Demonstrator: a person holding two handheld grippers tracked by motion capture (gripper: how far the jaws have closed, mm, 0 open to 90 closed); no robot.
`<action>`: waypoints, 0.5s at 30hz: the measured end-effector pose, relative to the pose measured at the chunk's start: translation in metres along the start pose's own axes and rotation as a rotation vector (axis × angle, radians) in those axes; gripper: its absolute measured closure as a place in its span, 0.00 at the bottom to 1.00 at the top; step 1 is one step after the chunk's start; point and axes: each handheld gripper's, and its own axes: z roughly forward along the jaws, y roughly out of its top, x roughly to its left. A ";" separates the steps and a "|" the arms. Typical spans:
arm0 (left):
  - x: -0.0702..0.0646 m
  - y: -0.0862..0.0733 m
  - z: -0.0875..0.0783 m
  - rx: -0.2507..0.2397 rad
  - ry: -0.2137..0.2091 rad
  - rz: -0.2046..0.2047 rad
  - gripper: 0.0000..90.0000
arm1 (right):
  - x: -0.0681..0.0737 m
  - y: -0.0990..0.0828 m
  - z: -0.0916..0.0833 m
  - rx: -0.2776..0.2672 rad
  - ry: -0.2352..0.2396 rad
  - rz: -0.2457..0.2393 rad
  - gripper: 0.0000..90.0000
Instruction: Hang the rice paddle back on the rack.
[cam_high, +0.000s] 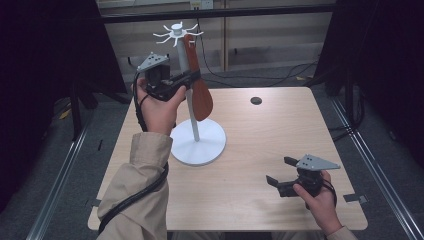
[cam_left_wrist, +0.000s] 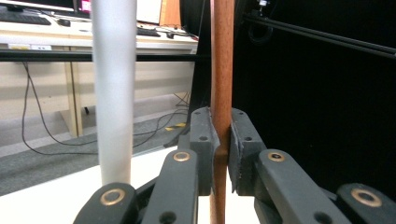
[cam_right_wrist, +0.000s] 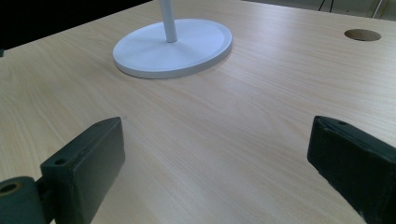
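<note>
Left gripper (cam_high: 192, 76): black body, grey three-cornered plate on top, thick black cable along a tan sleeve (cam_high: 137, 195). Jaws are black, with brass-coloured pivot screws. Right gripper (cam_high: 281, 172): same black build, grey plate, black wrist strap.

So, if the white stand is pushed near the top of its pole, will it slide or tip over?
The white stand probably resists small pushes, since its round base sits wide and flat on the table. A push high on the thin tall pole would more likely tip it than slide it. The wooden spatula, clamped by the left tool, looks stiff.
</note>
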 end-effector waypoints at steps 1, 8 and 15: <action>0.001 0.000 0.000 -0.002 -0.001 0.001 0.91 | 0.000 0.000 0.000 0.000 0.000 -0.001 0.04; 0.005 -0.002 -0.001 -0.006 0.011 0.012 0.90 | 0.000 0.000 0.000 -0.002 0.003 -0.002 0.04; 0.006 -0.003 0.000 -0.011 0.005 0.006 0.87 | 0.001 0.001 0.000 0.000 0.001 0.000 0.04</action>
